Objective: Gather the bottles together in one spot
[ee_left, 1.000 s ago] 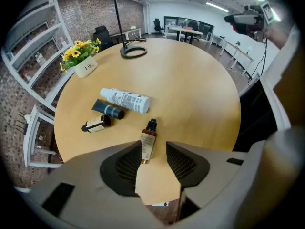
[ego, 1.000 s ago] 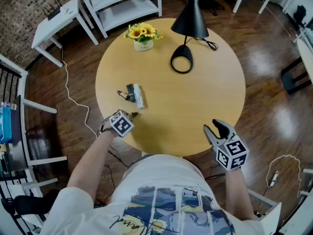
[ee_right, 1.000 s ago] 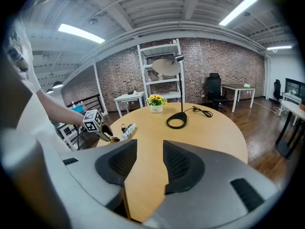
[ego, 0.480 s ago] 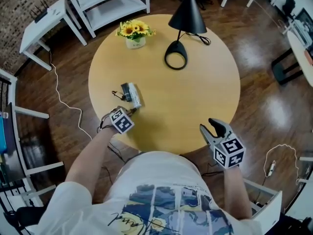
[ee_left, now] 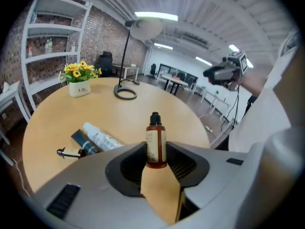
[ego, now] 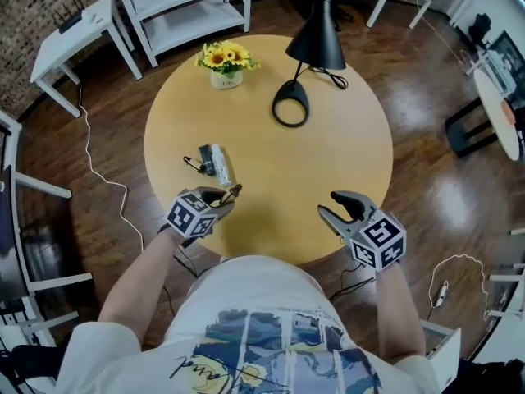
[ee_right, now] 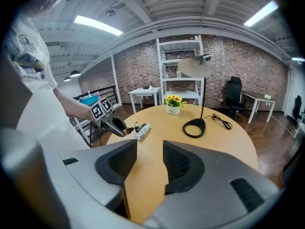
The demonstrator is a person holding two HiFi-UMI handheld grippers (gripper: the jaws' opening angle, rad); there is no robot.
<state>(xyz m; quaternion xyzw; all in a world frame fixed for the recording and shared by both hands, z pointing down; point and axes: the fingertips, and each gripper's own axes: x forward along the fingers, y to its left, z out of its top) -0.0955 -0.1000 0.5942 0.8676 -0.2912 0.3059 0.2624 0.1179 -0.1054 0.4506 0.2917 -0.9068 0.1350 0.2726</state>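
A small amber bottle (ee_left: 155, 142) with a black cap stands upright between my left gripper's (ee_left: 156, 152) jaws, which are shut on it. In the head view that left gripper (ego: 225, 196) hovers over the round wooden table's (ego: 328, 171) near-left edge. Just beyond it three bottles lie together on the table: a white bottle (ego: 220, 164), a dark tube (ego: 207, 159) and a tiny amber bottle (ego: 191, 162). From the left gripper view these are the white bottle (ee_left: 100, 137), dark tube (ee_left: 81, 140) and tiny bottle (ee_left: 71, 152). My right gripper (ego: 339, 208) is open and empty at the near-right edge.
A black desk lamp (ego: 316, 31) with a ring base (ego: 289, 105) stands at the table's far side. A pot of sunflowers (ego: 223, 60) sits far left. White shelving (ego: 180, 6) and a white side table (ego: 78, 31) stand beyond. Cables trail over the wooden floor.
My left gripper has turned, its marker cube swinging left while the jaws point right, still holding the small bottle. The right gripper has shifted slightly left. The lying bottles have not moved.
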